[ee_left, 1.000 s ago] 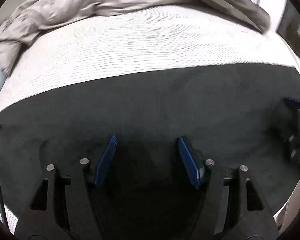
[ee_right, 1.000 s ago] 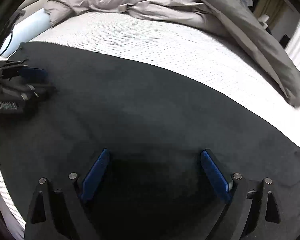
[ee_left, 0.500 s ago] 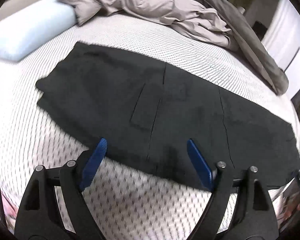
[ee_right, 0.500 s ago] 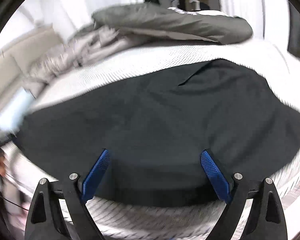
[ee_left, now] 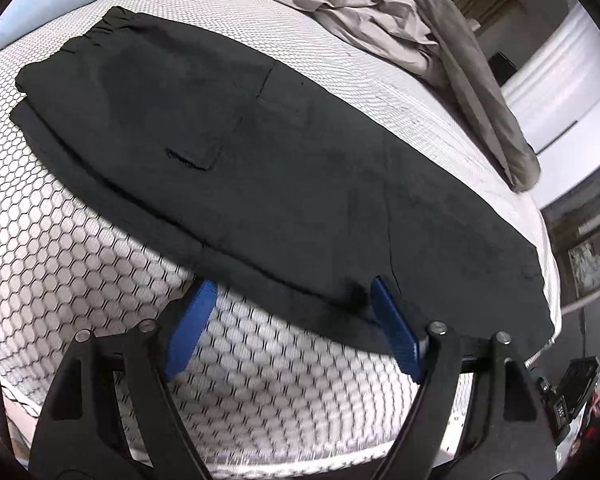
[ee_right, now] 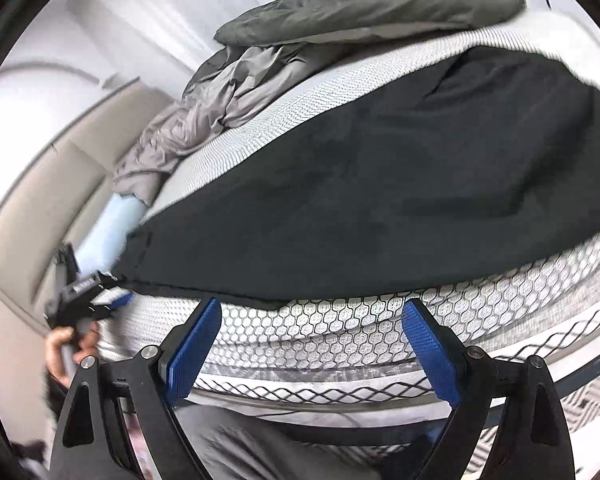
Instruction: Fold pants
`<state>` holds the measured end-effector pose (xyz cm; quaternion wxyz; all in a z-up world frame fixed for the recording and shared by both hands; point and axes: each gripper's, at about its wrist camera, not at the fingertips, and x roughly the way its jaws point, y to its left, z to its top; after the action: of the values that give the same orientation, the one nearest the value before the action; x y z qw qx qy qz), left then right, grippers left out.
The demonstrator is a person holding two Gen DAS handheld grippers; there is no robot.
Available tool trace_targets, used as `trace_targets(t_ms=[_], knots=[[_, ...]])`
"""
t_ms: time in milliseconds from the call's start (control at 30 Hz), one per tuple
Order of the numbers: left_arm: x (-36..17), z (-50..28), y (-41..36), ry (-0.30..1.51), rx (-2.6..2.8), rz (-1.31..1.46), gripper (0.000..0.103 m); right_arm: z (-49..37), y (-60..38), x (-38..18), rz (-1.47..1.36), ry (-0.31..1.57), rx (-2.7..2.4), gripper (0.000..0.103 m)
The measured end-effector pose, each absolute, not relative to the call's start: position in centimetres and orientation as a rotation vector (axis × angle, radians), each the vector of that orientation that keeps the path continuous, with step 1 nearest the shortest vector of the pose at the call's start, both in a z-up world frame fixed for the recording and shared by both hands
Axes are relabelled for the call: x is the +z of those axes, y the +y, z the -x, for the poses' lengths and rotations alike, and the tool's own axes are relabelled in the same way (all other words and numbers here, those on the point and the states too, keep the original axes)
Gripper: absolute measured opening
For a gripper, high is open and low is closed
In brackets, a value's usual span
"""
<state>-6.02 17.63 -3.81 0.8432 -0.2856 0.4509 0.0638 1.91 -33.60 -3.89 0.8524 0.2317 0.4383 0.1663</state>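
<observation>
Both grippers had pulled back from over the cloth a second earlier to the near edge of the bed, so that we now saw the pants (ee_left: 284, 168) whole rather than as a dark field filling the view. They lay flat and lengthwise on the mattress (ee_left: 80, 264), black, matte and slightly napped, folded leg over leg into one long tapering band. A gathered elastic waistband sat at the far left end, a stitched patch pocket showed on the upper layer, and the lower layer's edge peeked out along the near side.

Our left gripper (ee_left: 288, 320) pointed steeply down at the near hem, its blue ribbed fingers (ee_left: 188, 332) spread wide and closing slightly, with only mattress and the cloth's edge seen between them and nothing held. Our right gripper (ee_right: 312, 344) hung off the bed's side, its fingers (ee_right: 428, 352) wide apart and empty, tilted toward the mattress edge. In the right view a hand (ee_right: 66, 350) gripped the other tool's handle at the left.

Underneath, the mattress wore a white cover with a raised honeycomb mesh. A crumpled grey duvet (ee_left: 380, 12) was heaped along the far side, a pale blue pillow (ee_left: 60, 0) lay by the waistband end, and a beige padded headboard (ee_right: 40, 208) and white walls stood beyond.
</observation>
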Motion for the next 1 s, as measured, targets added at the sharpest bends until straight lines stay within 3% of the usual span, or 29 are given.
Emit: trace_targets(t_ms=[133,200,300,333,367,433,600,667,700,767,867,1000], knots=[[-4.2,5.4,18.3,0.930,0.200,0.634,0.065,-2.8,-39.9,-5.3,-0.646,0.841,0.156,0.093],[-4.2,5.3,18.7,0.923,0.206,0.640,0.064,-3.5,-43.3,-6.0,-0.731,0.817,0.057,0.092],[-4.1,5.1,19.0,0.913,0.223,0.629,0.055,-4.8,-46.8,-5.6,-0.786,0.718,0.000,0.086],[-4.1,4.8,19.2,0.909,0.235,0.619,0.048,-5.4,-47.3,-5.2,-0.763,0.696,-0.037,0.065],[-4.1,5.0,19.1,0.903,0.256,0.609,0.041,-6.4,-48.0,-4.7,-0.700,0.678,-0.100,0.029],[-4.1,4.8,19.3,0.895,0.264,0.612,0.037,-9.5,-49.4,-4.5,-0.700,0.695,-0.094,0.024],[-4.2,4.8,19.0,0.896,0.233,0.631,0.036,-14.3,-50.1,-3.8,-0.615,0.790,-0.137,0.026],[-4.1,5.2,18.7,0.895,0.191,0.665,0.037,-12.5,-50.3,-4.1,-0.701,0.799,-0.074,0.046],[-4.1,5.3,18.4,0.899,0.175,0.676,0.039,-10.7,-49.7,-4.1,-0.737,0.787,-0.029,0.050],[-4.1,5.6,17.5,0.911,0.142,0.700,0.050,-7.5,-47.7,-4.0,-0.776,0.760,0.052,0.063],[-3.9,4.9,14.6,0.940,0.065,0.680,0.063,-4.0,-42.9,-4.8,-0.805,0.793,0.228,0.064],[-4.1,3.5,10.9,0.961,0.015,0.663,0.069,-3.2,-36.2,-5.4,-0.810,0.871,0.435,0.064]])
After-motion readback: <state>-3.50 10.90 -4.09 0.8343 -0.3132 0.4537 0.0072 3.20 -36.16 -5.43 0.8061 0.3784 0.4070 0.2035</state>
